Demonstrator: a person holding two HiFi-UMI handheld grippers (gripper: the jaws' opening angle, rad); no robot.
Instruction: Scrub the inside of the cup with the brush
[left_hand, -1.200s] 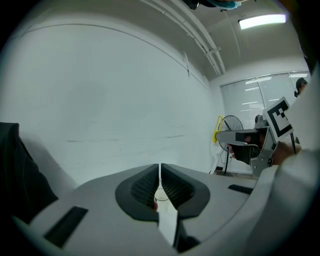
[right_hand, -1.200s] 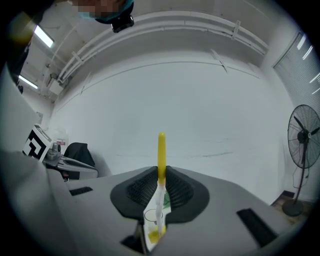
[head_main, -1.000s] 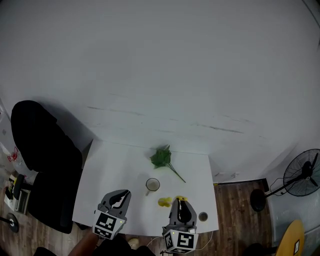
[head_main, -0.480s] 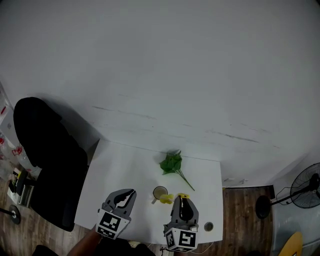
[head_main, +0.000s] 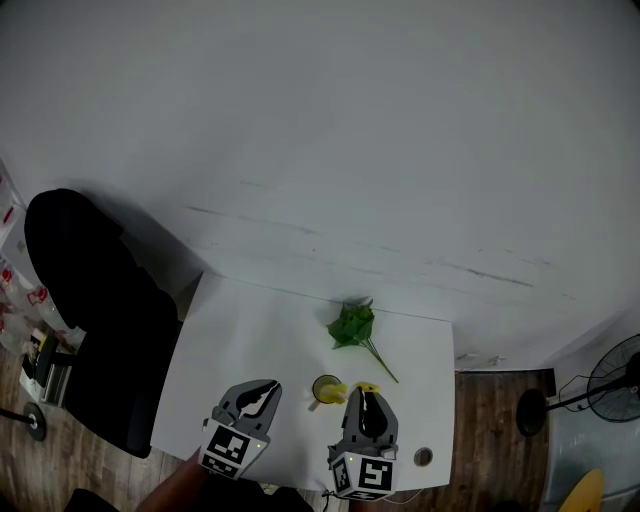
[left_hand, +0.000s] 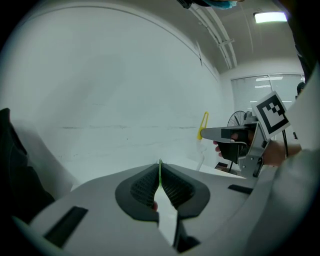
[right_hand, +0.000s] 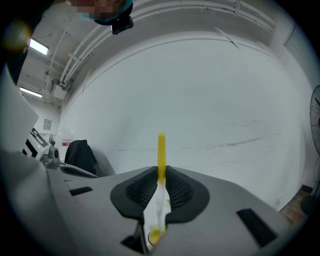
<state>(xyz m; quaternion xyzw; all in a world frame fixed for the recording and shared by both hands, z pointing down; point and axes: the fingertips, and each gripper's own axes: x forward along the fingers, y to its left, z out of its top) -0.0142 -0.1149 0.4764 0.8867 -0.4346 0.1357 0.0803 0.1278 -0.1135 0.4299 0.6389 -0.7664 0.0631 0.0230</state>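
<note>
The cup (head_main: 323, 388) stands near the front of the white desk (head_main: 250, 330), just ahead of the two grippers and nearer the right one, away from every edge. Open desktop spreads to its left. A leafy sprig (head_main: 352, 326) lies behind it, towards the wall (head_main: 350, 130). A small round thing (head_main: 424, 457) sits by the front right corner. The left gripper (left_hand: 160, 167) has its jaws pressed together. The right gripper (right_hand: 161, 172) clamps the yellow brush (right_hand: 161, 147) upright. A black chair (head_main: 90, 300) stands off the left edge, and a fan (head_main: 612, 380) stands on the wooden floor (head_main: 490, 440).

The grey plastic left claw (head_main: 266, 388) and matching right claw (head_main: 364, 395) have black ribbed pads (left_hand: 143, 187); behind each sits a white cube (head_main: 227, 451) printed with black square markers (bold, blocky patterns).
</note>
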